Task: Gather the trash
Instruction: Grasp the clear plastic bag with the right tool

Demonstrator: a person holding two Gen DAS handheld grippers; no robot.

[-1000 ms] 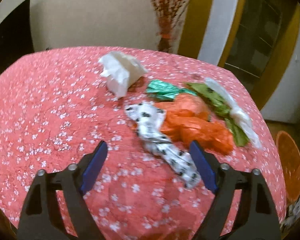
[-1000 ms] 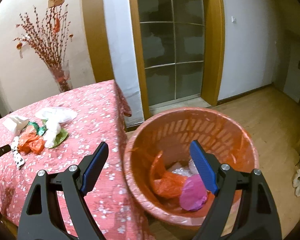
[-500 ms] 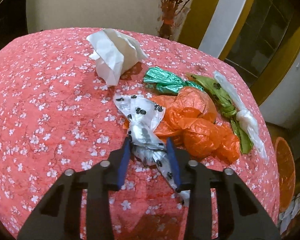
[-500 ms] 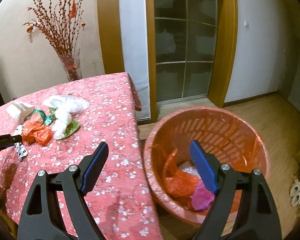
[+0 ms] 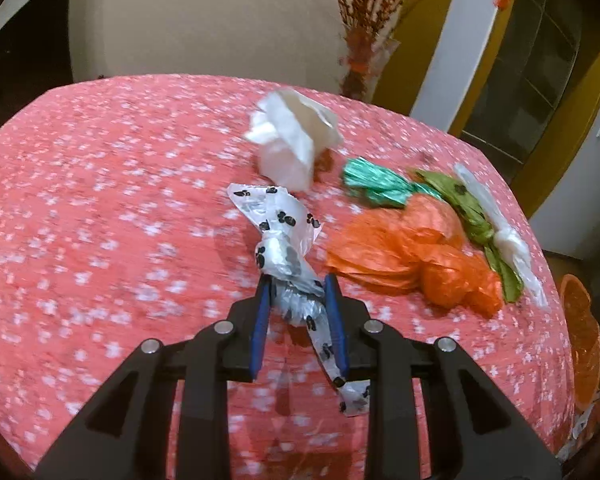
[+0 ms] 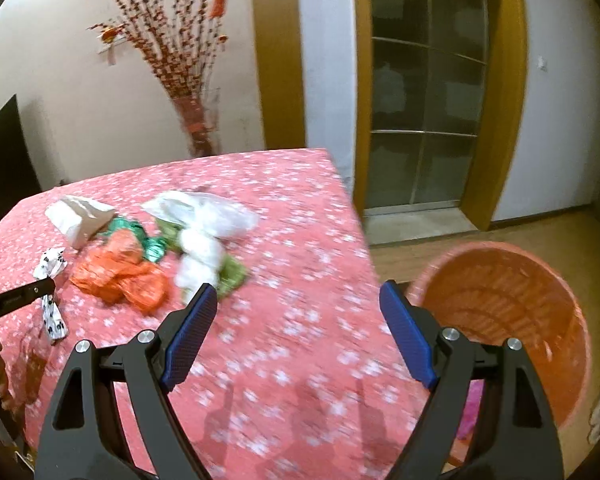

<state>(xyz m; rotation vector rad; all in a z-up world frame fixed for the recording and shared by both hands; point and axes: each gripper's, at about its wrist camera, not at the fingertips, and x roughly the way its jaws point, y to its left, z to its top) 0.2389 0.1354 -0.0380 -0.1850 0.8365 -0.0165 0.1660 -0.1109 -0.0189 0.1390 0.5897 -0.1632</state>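
Note:
My left gripper [image 5: 298, 284] is shut on a white plastic bag with black paw prints [image 5: 280, 240], holding it just above the red flowered tablecloth [image 5: 100, 240]. On the cloth lie an orange bag [image 5: 404, 252], a shiny green wrapper [image 5: 374, 184], a green bag [image 5: 468, 208], a white knotted bag [image 5: 508, 240] and a crumpled white paper [image 5: 290, 140]. My right gripper [image 6: 298, 300] is open and empty above the table's right part, near the pile [image 6: 120, 272]. The paw-print bag [image 6: 52, 264] and the left gripper's tip [image 6: 40, 290] show at its left.
An orange trash basket [image 6: 540, 280] stands on the wooden floor right of the table, with pink trash inside. A vase of red branches [image 6: 192, 120] stands behind the table by the wall. A glass door [image 6: 420, 100] is at the back right.
My left gripper closed on the paw-print bag and lifted it clear of the orange bag. My right gripper swung left from over the basket to over the table.

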